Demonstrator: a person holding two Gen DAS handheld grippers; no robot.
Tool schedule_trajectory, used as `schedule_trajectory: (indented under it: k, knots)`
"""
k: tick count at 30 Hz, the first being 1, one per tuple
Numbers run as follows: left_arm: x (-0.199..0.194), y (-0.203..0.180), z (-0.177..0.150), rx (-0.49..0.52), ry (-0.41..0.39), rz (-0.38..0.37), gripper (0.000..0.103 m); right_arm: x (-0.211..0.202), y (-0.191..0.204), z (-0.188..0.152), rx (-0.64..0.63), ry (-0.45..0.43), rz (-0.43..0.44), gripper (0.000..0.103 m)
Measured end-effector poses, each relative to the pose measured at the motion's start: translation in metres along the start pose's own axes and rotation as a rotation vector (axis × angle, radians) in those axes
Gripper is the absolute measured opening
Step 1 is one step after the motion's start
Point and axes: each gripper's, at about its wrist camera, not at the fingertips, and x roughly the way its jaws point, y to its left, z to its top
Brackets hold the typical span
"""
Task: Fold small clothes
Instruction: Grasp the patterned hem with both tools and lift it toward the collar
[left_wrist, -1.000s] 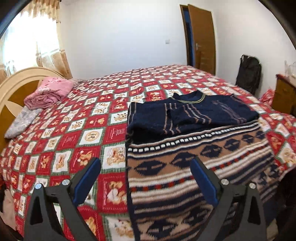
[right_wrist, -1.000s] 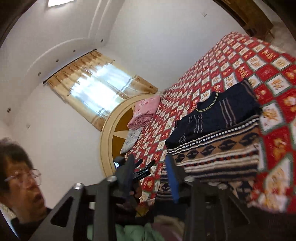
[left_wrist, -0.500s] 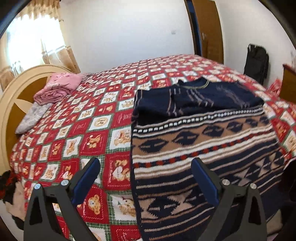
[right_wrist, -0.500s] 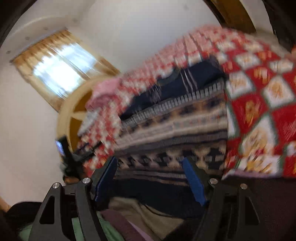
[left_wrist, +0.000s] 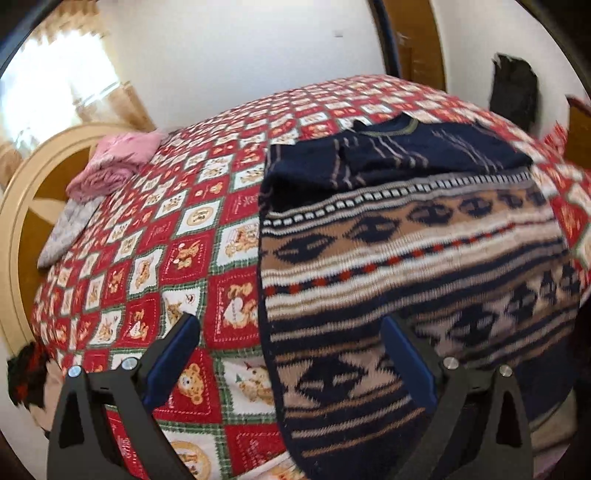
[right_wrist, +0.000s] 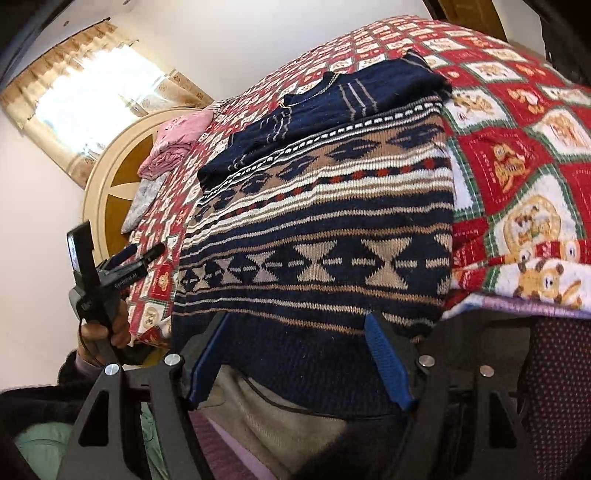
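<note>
A knitted sweater (left_wrist: 406, 251), navy with tan, white and red bands, lies flat on the bed, sleeves folded across its navy chest. Its hem (right_wrist: 314, 332) hangs over the bed's near edge. My left gripper (left_wrist: 289, 319) stands open above the sweater's lower left edge, one finger over the quilt and one over the knit, with nothing gripped. My right gripper (right_wrist: 295, 317) is open just in front of the hanging hem, and its pads do not press on the cloth. In the right wrist view the left gripper (right_wrist: 142, 253) shows at the sweater's left side, held by a hand (right_wrist: 105, 328).
A red quilt with bear squares (left_wrist: 155, 258) covers the bed. Pink folded clothes (left_wrist: 118, 162) and a grey cloth (left_wrist: 66, 229) lie by the cream headboard (left_wrist: 22, 206). A black bag (left_wrist: 513, 88) and a brown door (left_wrist: 417, 40) stand beyond the bed.
My right gripper dropped from facing the wall and window to the sweater's hem, and its jaws widened. My left gripper came closer and lower over the sweater's left edge.
</note>
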Motion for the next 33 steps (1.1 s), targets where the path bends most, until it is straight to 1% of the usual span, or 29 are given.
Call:
schedule_trajectory:
  k: [2,4,6,10,13,17,18,21,24,27,30,32,33]
  knots:
    - [-0.003,0.003,-0.01,0.012,0.011,-0.06,0.101,0.001,0.0,-0.005,-0.015,0.024,-0.013,0.075]
    - [-0.004,0.008,-0.026,0.012,0.03,-0.117,0.101,0.002,-0.003,-0.013,-0.018,0.045,-0.053,0.075]
    - [-0.003,0.016,-0.04,-0.006,0.051,-0.152,0.101,0.003,-0.012,-0.021,0.01,0.057,-0.085,0.075]
    - [0.0,0.026,-0.066,-0.072,0.093,-0.222,0.101,0.007,-0.034,-0.031,0.098,0.07,-0.087,0.075]
    - [0.01,0.029,-0.076,-0.129,0.155,-0.282,0.101,0.015,-0.04,-0.033,0.111,0.096,-0.129,0.075]
    - [0.015,0.025,-0.082,-0.157,0.182,-0.329,0.101,0.02,-0.048,-0.035,0.129,0.099,-0.158,0.073]
    - [0.017,0.022,-0.084,-0.156,0.193,-0.343,0.101,0.022,-0.052,-0.036,0.147,0.099,-0.14,0.073]
    - [0.025,0.015,-0.092,-0.152,0.23,-0.357,0.101,0.032,-0.057,-0.04,0.172,0.135,-0.152,0.073]
    - [0.033,0.015,-0.095,-0.166,0.266,-0.369,0.101,0.041,-0.061,-0.044,0.195,0.152,-0.173,0.073]
    - [0.036,0.014,-0.096,-0.181,0.277,-0.384,0.101,0.049,-0.071,-0.049,0.245,0.163,-0.156,0.074]
    - [0.041,0.009,-0.097,-0.181,0.3,-0.402,0.101,0.058,-0.083,-0.052,0.302,0.17,-0.113,0.074]
    - [0.044,0.008,-0.1,-0.186,0.32,-0.417,0.101,0.063,-0.08,-0.052,0.28,0.172,-0.12,0.074]
    - [0.045,0.007,-0.101,-0.187,0.325,-0.426,0.1,0.067,-0.081,-0.052,0.281,0.18,-0.104,0.074]
